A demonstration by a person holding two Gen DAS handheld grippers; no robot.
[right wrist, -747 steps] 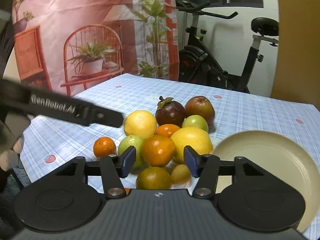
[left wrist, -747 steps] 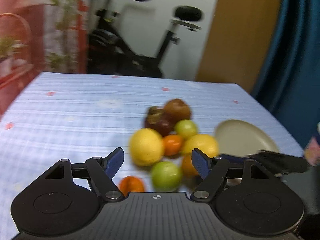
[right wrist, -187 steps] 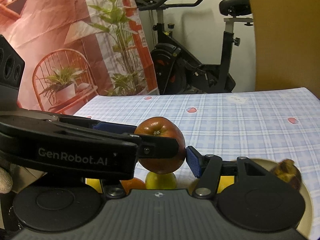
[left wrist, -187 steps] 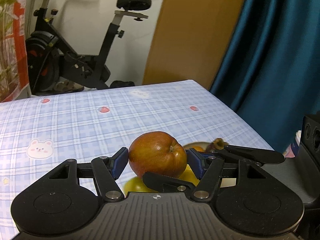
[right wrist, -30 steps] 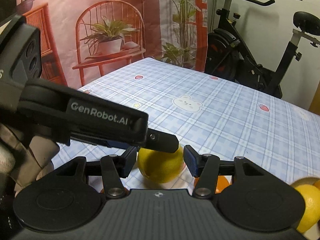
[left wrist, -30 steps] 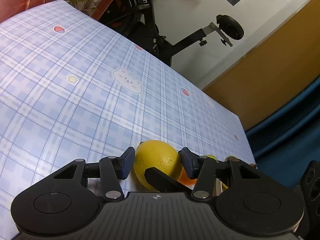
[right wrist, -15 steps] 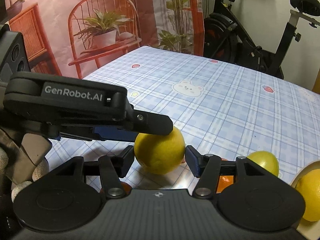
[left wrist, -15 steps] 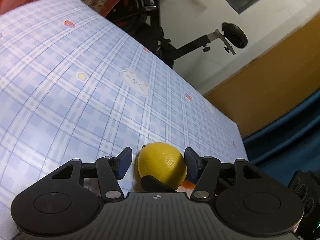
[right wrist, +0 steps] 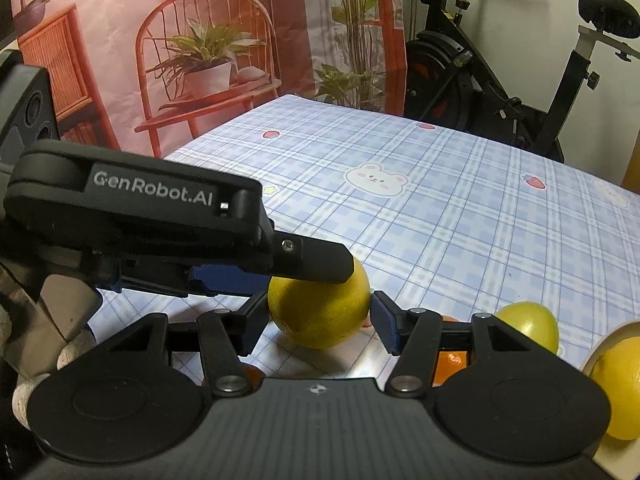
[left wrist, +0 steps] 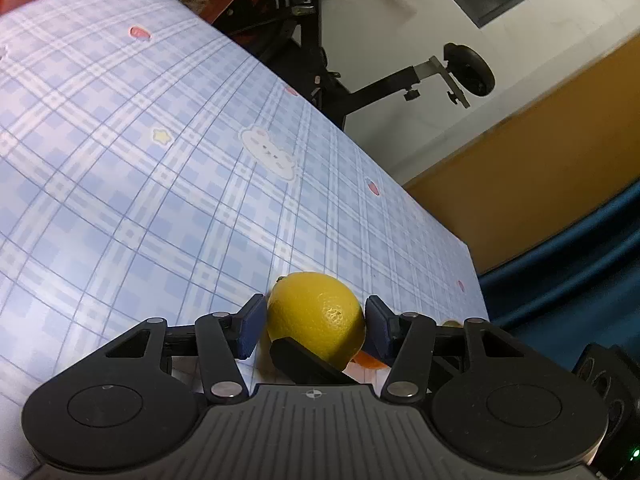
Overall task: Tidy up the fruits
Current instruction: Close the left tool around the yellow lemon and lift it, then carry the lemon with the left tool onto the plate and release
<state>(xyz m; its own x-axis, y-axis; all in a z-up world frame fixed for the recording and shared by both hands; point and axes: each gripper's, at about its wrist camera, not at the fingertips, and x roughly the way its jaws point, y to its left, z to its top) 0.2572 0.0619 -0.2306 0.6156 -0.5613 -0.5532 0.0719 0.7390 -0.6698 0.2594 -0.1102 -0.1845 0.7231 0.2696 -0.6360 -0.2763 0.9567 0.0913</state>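
Both grippers are shut on one large yellow citrus fruit (left wrist: 316, 314) and hold it above the blue checked tablecloth (left wrist: 160, 184). My left gripper (left wrist: 314, 330) pinches it from the sides. My right gripper (right wrist: 318, 322) pinches the same fruit (right wrist: 320, 312) from a crossing angle. In the right wrist view the left gripper's finger (right wrist: 308, 258) lies across the fruit's top. A green-yellow fruit (right wrist: 528, 324), an orange (right wrist: 450, 362) and another yellow fruit (right wrist: 618, 388) lie low at the right.
An exercise bike (right wrist: 500, 92) stands beyond the table's far edge. A red backdrop with a printed chair and plants (right wrist: 200, 60) hangs at the far left. A blue curtain (left wrist: 580, 264) hangs right of the table.
The yellow fruit has risen a little off the table between both grippers, and the left wrist view has tilted further upward. Both grips hold as before.
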